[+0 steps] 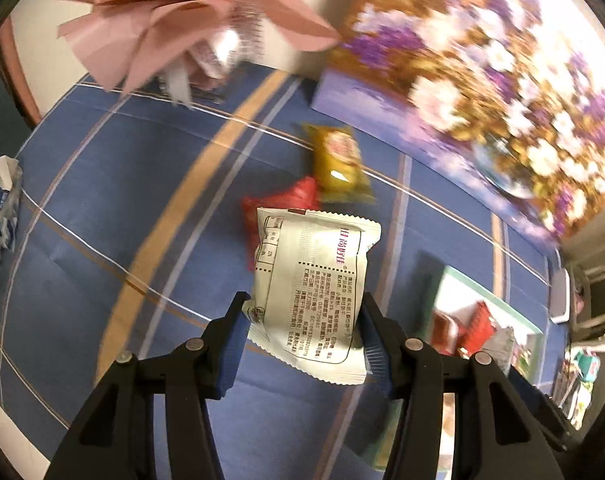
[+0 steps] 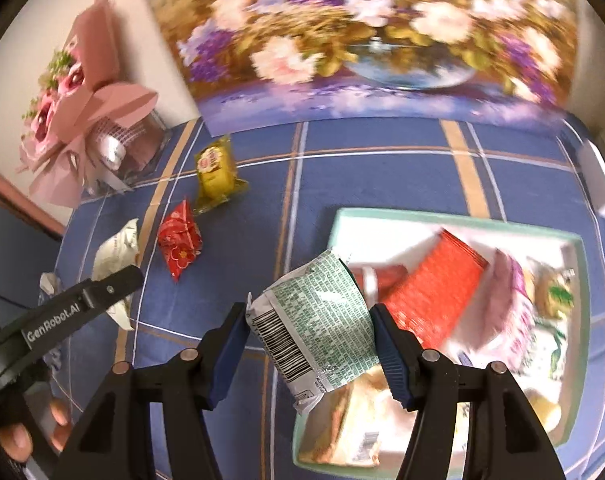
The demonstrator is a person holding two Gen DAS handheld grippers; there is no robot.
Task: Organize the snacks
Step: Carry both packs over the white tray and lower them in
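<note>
- Left wrist view: my left gripper (image 1: 304, 316) is clamped on a white snack packet (image 1: 314, 288), lifted above the blue tabletop (image 1: 122, 200); transport step in hand.
- Right wrist view: my right gripper (image 2: 310, 320) grips a green-printed packet (image 2: 322, 320) over the tray (image 2: 454, 220)'s near edge; next I judge a release inside its rim.
</note>
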